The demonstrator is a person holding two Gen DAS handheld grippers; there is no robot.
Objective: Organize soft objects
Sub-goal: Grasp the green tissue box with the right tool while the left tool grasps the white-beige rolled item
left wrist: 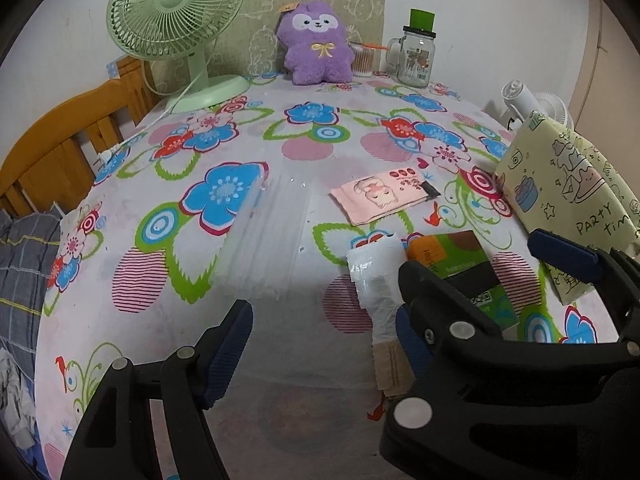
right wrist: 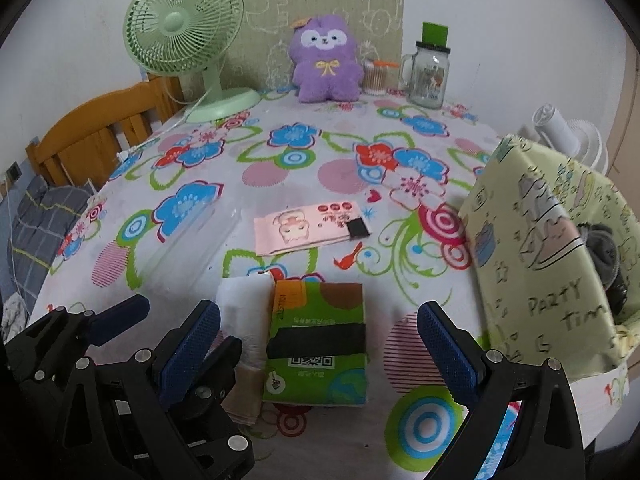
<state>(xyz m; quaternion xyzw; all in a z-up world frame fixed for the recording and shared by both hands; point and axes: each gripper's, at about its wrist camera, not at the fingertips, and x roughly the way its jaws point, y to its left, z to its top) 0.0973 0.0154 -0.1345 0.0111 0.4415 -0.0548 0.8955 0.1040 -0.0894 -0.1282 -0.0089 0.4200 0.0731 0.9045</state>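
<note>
A green tissue pack lies on the floral tablecloth, between the fingers of my open right gripper; it also shows in the left wrist view. A white wrapped pack lies against its left side, also seen in the left wrist view. A pink wipes pack lies further back, also in the left wrist view. A purple plush toy stands at the back. My left gripper is open and empty, just left of the white pack. A yellow-green cartoon bag stands at the right.
A green desk fan, a glass mug jar and a cotton swab box stand along the back wall. A wooden chair is at the left table edge. A white fan is behind the bag.
</note>
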